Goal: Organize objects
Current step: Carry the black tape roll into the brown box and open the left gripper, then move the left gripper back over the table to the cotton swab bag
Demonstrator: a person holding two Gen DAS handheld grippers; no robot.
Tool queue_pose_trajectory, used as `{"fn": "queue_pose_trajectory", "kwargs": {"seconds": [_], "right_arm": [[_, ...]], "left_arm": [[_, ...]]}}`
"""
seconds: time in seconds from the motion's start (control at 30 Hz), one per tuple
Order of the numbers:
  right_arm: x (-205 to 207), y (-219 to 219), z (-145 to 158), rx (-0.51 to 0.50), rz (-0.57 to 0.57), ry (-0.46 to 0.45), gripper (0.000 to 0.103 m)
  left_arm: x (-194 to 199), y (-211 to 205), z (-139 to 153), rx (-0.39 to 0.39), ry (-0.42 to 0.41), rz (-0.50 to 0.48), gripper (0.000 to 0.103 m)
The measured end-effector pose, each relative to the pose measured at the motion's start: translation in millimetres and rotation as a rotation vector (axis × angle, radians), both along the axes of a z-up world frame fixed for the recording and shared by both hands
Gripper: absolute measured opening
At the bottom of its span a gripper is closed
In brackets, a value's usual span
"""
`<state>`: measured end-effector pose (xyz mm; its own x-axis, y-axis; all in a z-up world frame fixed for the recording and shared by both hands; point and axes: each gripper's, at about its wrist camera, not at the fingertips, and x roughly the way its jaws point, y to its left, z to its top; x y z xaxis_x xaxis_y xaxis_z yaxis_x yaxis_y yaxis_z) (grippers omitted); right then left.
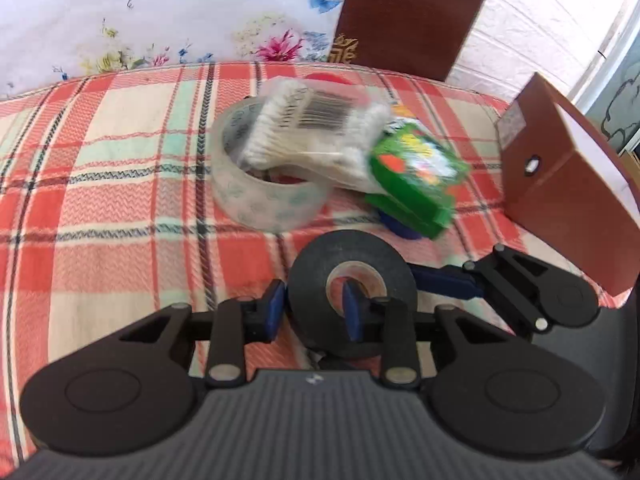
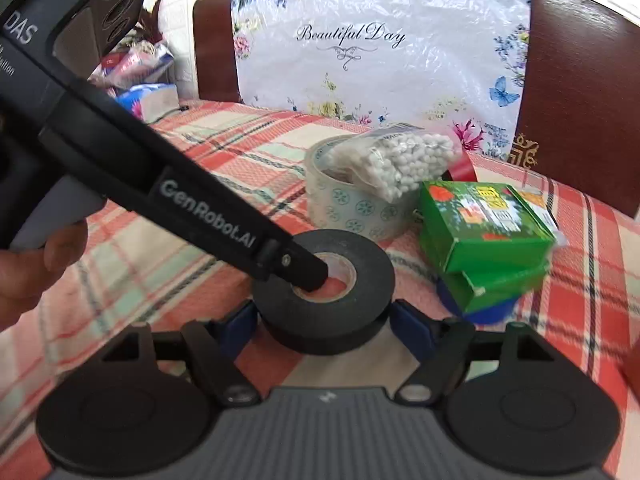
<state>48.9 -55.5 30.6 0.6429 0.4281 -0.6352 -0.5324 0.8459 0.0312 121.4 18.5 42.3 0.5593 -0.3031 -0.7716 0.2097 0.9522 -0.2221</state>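
Observation:
A black tape roll (image 1: pixel 352 256) (image 2: pixel 360 268) lies flat on the plaid cloth (image 1: pixel 100 200), apparently on top of a second black roll (image 2: pixel 324 338). My left gripper (image 1: pixel 314 308) has one blue pad (image 1: pixel 352 312) inside the roll's hole and the other against its outer edge, shut on the wall. In the right wrist view the left gripper's finger (image 2: pixel 308 274) dips into the hole. My right gripper (image 2: pixel 324 328) has its pads against both flanks of the lower roll; one of its fingers (image 1: pixel 440 284) shows beside the tape.
Just behind sit a clear tape roll (image 1: pixel 260 196) (image 2: pixel 352 208) with a bag of cotton swabs (image 1: pixel 316 128) (image 2: pixel 404 160) on it, and a green box (image 1: pixel 416 176) (image 2: pixel 484 224). A brown carton (image 1: pixel 568 200) stands at the right. A person's hand (image 2: pixel 40 264) holds the left gripper.

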Motion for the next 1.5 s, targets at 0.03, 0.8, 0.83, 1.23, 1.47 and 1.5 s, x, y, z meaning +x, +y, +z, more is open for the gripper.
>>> {"fn": "queue_pose_trajectory", "kwargs": {"seconds": [0.03, 0.8, 0.83, 1.23, 1.47, 1.5], "right_arm": [[-9.9, -5.1, 4.7, 0.008, -0.008, -0.019, 0.076], [-47.7, -291.5, 36.9, -0.043, -0.657, -0.244, 0.064], [-45.0, -293.0, 34.9, -0.030, -0.662, -0.237, 0.066], [-86.2, -222.9, 53.4, 0.037, -0.572, -0.364, 0.075], [-73.6, -122.4, 34.6, 0.044, -0.352, -0.237, 0.075], [-64.8, -111.3, 31.7, 0.039, -0.327, -0.213, 0.074]], "left_arm": [[-7.4, -7.8, 8.1, 0.003, -0.022, -0.014, 0.034], [3.6, -317.8, 65.4, -0.052, -0.246, -0.377, 0.031], [2.9, -316.9, 63.8, -0.040, -0.240, -0.370, 0.031], [-53.8, -197.1, 78.6, -0.148, -0.331, -0.306, 0.044], [-80.5, -39.4, 22.4, 0.062, -0.265, -0.024, 0.044], [-82.4, -16.3, 11.7, 0.106, -0.246, 0.033, 0.044]]}}
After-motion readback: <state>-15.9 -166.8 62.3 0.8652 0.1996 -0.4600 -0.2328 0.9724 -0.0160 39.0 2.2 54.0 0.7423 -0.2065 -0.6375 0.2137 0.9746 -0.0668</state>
